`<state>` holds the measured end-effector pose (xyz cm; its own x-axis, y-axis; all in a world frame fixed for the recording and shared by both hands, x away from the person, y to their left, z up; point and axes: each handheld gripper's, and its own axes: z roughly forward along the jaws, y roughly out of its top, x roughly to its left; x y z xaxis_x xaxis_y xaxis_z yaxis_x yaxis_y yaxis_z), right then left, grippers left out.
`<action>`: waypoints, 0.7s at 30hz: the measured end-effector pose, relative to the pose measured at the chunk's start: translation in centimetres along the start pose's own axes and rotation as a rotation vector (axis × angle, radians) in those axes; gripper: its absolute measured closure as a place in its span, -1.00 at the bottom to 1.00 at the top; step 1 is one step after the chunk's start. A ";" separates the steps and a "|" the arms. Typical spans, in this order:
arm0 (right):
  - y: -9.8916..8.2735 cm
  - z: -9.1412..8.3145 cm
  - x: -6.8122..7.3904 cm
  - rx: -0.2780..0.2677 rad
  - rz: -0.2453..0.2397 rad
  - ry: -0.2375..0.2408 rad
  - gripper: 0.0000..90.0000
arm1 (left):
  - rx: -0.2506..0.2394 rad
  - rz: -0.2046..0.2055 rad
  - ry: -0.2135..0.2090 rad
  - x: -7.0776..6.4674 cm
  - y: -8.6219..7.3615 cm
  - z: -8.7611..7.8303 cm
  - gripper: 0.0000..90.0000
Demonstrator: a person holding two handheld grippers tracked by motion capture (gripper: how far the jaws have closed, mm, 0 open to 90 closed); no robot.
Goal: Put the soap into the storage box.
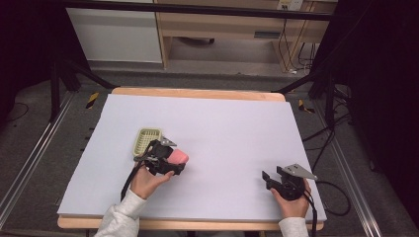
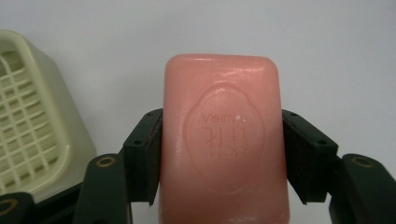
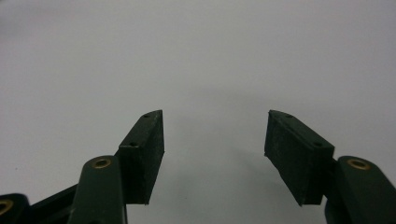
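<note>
Left hand-held gripper (image 1: 177, 161) clamps a pink soap bar (image 2: 223, 140) on both long sides, lifted over the tabletop (image 1: 222, 128). Cream soap dish (image 1: 146, 140), slotted grid tray, nothing in it, just at 10 o'clock of the soap. Right hand-held gripper (image 3: 215, 154) at 4 o'clock, well apart, jaws parted, holding nothing.
</note>
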<state>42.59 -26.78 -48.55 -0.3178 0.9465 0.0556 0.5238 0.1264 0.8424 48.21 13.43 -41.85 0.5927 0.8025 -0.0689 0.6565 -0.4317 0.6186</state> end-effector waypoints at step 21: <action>0.0 0.0 0.0 0.005 0.004 0.005 -0.16 | -0.040 -0.063 0.033 3.3 0.5 -2.3 -0.17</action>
<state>42.60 -26.78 -48.54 -0.3198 0.9455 0.0614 0.5291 0.1245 0.8394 49.47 16.78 -39.97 0.5347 0.8410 -0.0832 0.6725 -0.3639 0.6444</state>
